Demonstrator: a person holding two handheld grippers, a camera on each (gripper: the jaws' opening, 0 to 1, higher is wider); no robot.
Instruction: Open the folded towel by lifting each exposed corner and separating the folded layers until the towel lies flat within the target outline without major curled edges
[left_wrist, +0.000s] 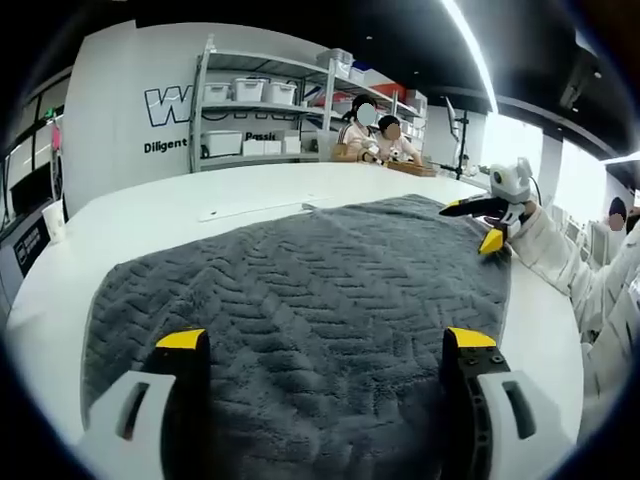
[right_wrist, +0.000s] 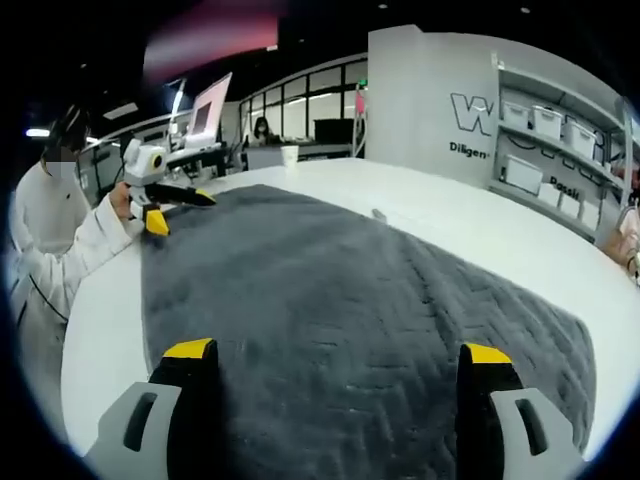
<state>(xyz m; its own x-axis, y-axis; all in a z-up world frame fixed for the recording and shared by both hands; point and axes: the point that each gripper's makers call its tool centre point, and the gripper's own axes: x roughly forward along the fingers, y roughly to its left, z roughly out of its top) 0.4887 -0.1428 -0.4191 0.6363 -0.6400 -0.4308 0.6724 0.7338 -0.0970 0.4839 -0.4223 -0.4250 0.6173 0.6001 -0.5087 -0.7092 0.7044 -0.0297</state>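
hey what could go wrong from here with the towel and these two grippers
1. Both grippers, left and right, hang open over the grey towel; closing there might pinch up a ridge.
2. The towel's edge lies close to the white table rim, so a pull could drag it off.

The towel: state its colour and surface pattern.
Dark grey towel with a raised zigzag weave, clearest in the left gripper view.

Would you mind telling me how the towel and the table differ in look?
The towel is dark grey and plush with a zigzag pattern; the table is white and smooth. The towel is smaller, covering only part of the table. Both lie roughly flat.
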